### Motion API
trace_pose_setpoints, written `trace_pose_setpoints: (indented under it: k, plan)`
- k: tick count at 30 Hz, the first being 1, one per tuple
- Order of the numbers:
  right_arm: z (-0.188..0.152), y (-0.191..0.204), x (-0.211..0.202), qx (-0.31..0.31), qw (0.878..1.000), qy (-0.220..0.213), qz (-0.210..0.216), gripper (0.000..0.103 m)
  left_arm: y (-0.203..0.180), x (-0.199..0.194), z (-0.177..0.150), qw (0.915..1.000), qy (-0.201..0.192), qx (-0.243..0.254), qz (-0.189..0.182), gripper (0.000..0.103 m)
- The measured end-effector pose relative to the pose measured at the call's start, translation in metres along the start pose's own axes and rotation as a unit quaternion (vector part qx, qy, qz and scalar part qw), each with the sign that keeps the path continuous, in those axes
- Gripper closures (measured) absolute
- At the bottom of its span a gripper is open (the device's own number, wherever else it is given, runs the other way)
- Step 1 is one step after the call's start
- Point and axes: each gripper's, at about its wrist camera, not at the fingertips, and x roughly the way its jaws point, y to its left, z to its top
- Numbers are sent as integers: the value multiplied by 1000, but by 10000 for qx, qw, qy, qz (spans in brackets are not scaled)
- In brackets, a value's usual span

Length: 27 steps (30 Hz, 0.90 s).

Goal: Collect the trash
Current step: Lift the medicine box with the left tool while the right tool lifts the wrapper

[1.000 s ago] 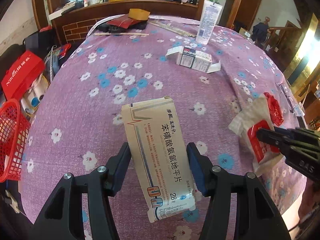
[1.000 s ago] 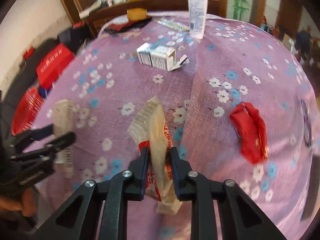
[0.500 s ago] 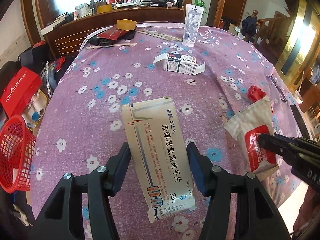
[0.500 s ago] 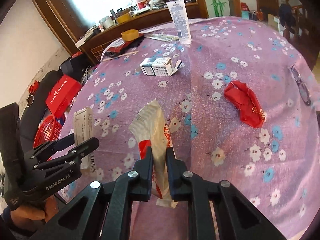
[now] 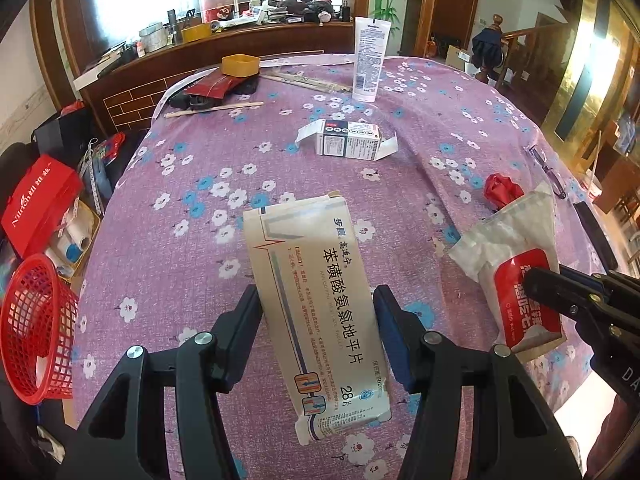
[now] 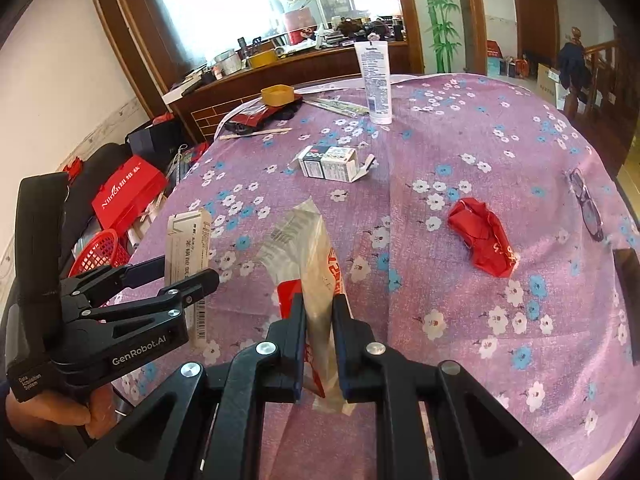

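Cream cardboard medicine box point(image 5: 320, 312) sits clamped between the left gripper point(image 5: 316, 320) fingers, lifted above the purple flowered cloth of the bench point(image 5: 200, 160). Beside it, the right gripper point(image 6: 318, 312) fingers are nearly closed, pinching a white-and-red plastic wrapper point(image 6: 308, 248), also off the cloth. Left on the bench: a crumpled red wrapper point(image 6: 482, 240), an opened small carton point(image 5: 348, 144), an upright white tube point(image 5: 370, 60), glasses point(image 6: 586, 204). A red basket point(image 5: 36, 320) stands off the bench's left edge
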Motion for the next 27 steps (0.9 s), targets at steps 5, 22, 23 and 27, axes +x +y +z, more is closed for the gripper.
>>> trace_pose_setpoints:
  k: [5, 22, 23, 27]
  plan:
    - [-2, -11, -9, 144, 9998, -125, -75, 89, -9, 2, 3, 10000, 5, 76, -41, 47]
    - [-11, -58, -34, 735, 9962, -292, -367, 90, -54, 6, 8, 9985, 21, 468, -266, 47]
    - [-12, -60, -34, 759, 9960, -289, -378, 90, -54, 6, 7, 9985, 26, 466, -276, 47]
    - [-11, -62, -34, 767, 9959, -272, -384, 90, -51, 6, 7, 9987, 17, 418, -285, 47]
